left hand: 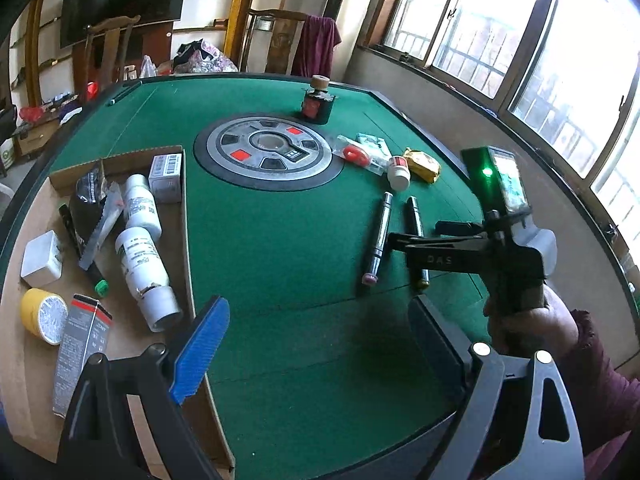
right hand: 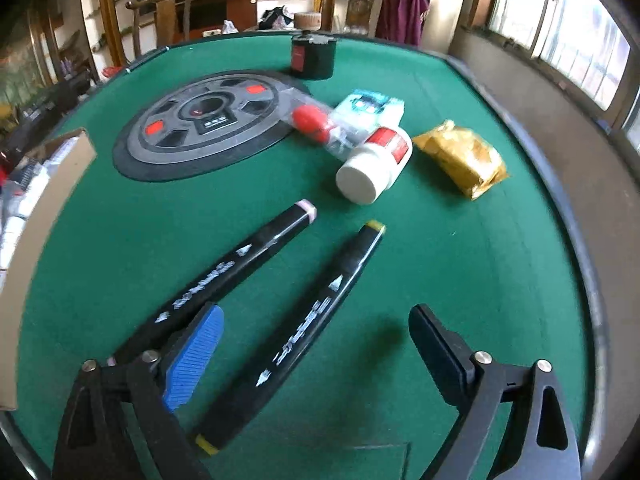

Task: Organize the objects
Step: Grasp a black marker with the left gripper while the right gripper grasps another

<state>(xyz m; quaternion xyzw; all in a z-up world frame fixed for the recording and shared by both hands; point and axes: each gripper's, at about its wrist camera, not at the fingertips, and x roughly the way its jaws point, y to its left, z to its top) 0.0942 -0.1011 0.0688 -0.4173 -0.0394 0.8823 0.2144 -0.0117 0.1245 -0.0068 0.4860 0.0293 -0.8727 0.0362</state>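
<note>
Two black markers lie on the green table: a pink-capped one (right hand: 224,272) and a yellow-capped one (right hand: 304,336). My right gripper (right hand: 316,356) is open, low over the yellow-capped marker, which lies between its fingers. It also shows in the left wrist view (left hand: 416,232) above the markers (left hand: 378,236). My left gripper (left hand: 320,344) is open and empty, above the right wall of a cardboard box (left hand: 186,240) holding white bottles (left hand: 140,248), small boxes and tape. A white bottle with a red label (right hand: 372,164), a gold packet (right hand: 460,156) and a bagged red item (right hand: 316,120) lie beyond the markers.
A round grey centre panel (left hand: 268,152) sits mid-table. A dark jar (left hand: 316,100) stands at the far side. The table's raised dark rim (right hand: 576,240) runs along the right. Chairs and windows stand beyond the table.
</note>
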